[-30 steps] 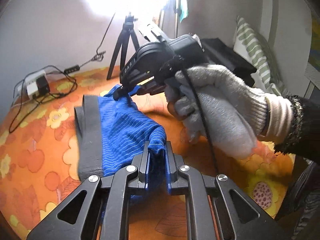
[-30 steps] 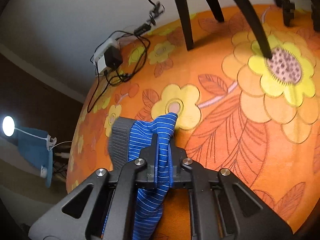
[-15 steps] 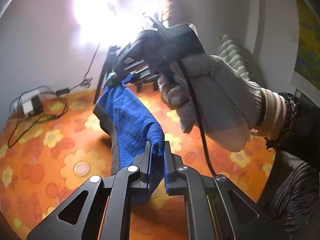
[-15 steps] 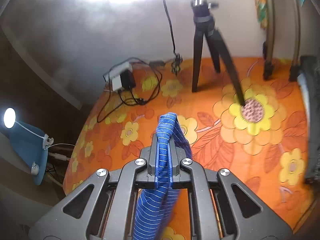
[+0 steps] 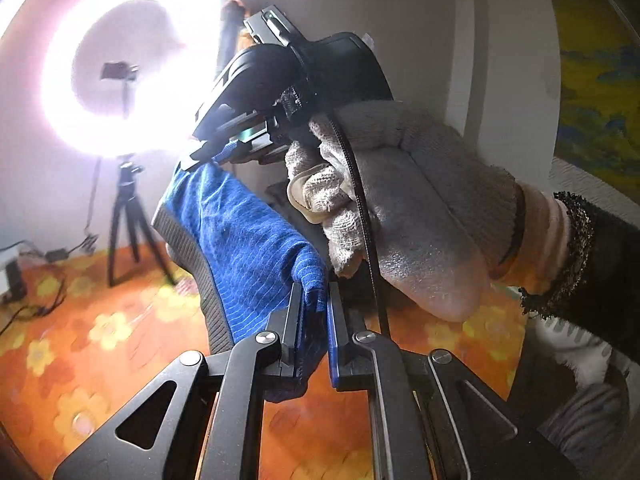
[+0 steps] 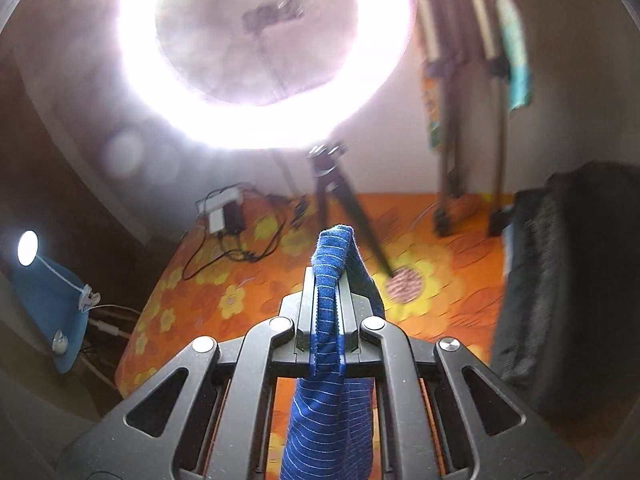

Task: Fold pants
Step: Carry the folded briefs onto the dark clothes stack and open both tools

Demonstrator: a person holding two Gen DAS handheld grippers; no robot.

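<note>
In my left wrist view, my left gripper (image 5: 313,320) pinches one corner of the blue striped pants (image 5: 244,248). The cloth sits between the two fingers. The pants are up in the air, above the orange flowery surface (image 5: 80,360). They stretch from my left gripper up to my right gripper (image 5: 212,156), which pinches the other end. A grey band (image 5: 188,248) runs along the left edge of the pants. My right hand (image 5: 404,208) wears a grey knit glove and holds the right gripper's black body. A bright ring light (image 5: 120,72) glows by the wall, with a black tripod (image 5: 128,216) under it.

In my right wrist view, my right gripper (image 6: 328,292) is pressed together on the pants (image 6: 328,400). A bit of blue cloth pokes out above the fingers, and the rest hangs down toward the camera. The flowery surface (image 6: 240,280) lies well below. On it, far back, I see a white power strip with black cables (image 6: 224,216). The tripod (image 6: 340,200) stands near it, under the ring light (image 6: 260,48). A dark bag (image 6: 568,288) sits at the right. A small lamp (image 6: 27,247) shines at the left.
</note>
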